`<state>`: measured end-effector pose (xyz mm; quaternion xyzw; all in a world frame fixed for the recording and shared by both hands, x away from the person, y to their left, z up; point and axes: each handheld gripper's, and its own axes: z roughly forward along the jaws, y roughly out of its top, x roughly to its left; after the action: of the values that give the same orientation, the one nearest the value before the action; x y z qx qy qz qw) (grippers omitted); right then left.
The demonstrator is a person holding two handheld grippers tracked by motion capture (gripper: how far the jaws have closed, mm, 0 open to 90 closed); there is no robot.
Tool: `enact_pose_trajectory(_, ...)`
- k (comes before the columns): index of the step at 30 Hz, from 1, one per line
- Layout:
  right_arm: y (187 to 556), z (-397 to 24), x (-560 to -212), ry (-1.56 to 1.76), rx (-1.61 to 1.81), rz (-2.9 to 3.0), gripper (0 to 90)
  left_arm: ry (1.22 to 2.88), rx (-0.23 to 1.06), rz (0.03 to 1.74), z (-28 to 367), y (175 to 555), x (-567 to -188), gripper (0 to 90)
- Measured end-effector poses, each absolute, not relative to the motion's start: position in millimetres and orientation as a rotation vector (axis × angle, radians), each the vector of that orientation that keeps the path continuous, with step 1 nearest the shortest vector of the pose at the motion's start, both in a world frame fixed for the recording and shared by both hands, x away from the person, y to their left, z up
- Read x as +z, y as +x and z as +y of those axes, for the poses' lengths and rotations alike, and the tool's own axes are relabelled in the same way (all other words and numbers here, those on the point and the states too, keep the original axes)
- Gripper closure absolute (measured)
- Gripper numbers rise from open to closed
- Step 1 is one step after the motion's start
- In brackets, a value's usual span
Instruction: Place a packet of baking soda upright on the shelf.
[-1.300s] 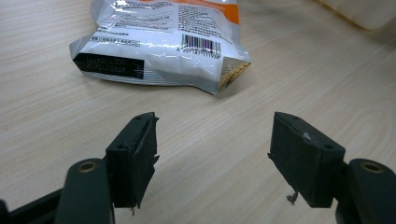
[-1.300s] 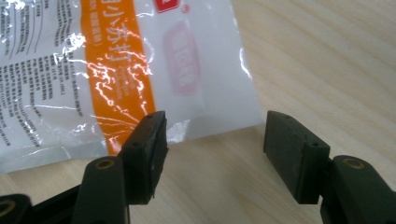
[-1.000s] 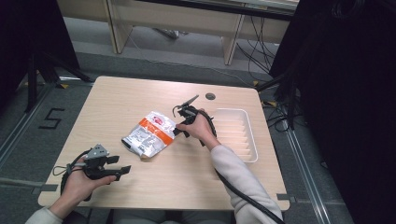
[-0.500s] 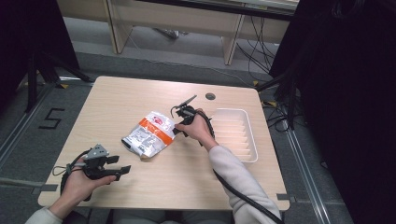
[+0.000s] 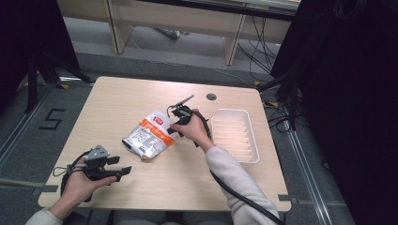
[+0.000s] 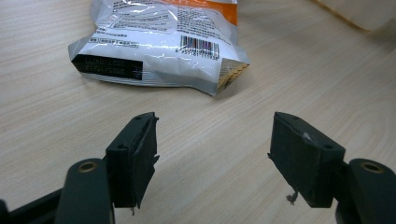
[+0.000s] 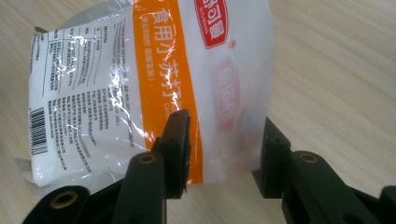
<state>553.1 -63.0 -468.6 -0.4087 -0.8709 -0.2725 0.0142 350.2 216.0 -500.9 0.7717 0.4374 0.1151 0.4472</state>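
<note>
The right gripper [image 5: 172, 121] is held out over the middle of the table, and its jaws have just been closing. The left gripper [image 5: 118, 165] is held low near the edge, jaws wide apart.

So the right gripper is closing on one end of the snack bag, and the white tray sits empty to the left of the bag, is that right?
Not quite. In the high view the white tray lies to the right of the snack bag, not the left. The right gripper has just been closing, with the bag's end between its jaws.

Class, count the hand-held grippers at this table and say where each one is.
2. The left gripper is near the table's front left corner; the right gripper is mid-table at the bag.
</note>
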Motion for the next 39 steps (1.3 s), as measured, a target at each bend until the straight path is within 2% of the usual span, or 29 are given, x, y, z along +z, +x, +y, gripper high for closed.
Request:
enact_pose_trajectory(3,555,-59,-469,-1.195,-0.827,-2.785,70.9,1.910,0.283,1.082,216,350,-501,31.3)
enact_pose_trajectory(7,555,-54,-470,-1.191,-0.848,-2.779,71.9,1.912,0.286,1.078,217,350,-501,31.3)
enact_pose_trajectory(8,555,-53,-470,-1.187,-0.839,-2.786,71.7,1.958,0.293,1.051,220,351,-500,31.3)
enact_pose_trajectory(9,555,-51,-473,-1.182,-0.837,-2.788,70.6,1.911,0.288,1.076,217,350,-500,31.3)
enact_pose_trajectory(14,554,-48,-476,-1.171,-0.816,-2.798,72.6,1.913,0.289,1.074,217,350,-500,31.3)
enact_pose_trajectory(19,551,-42,-474,-1.087,-0.753,-2.913,90.0,1.914,0.284,1.076,216,350,-501,31.6)
enact_pose_trajectory(33,548,-43,-453,-1.038,-0.786,-2.896,90.0,1.910,0.269,1.086,216,349,-500,31.6)
enact_pose_trajectory(39,546,-43,-439,-0.989,-0.830,-2.896,90.0,1.912,0.304,1.063,217,350,-500,31.6)
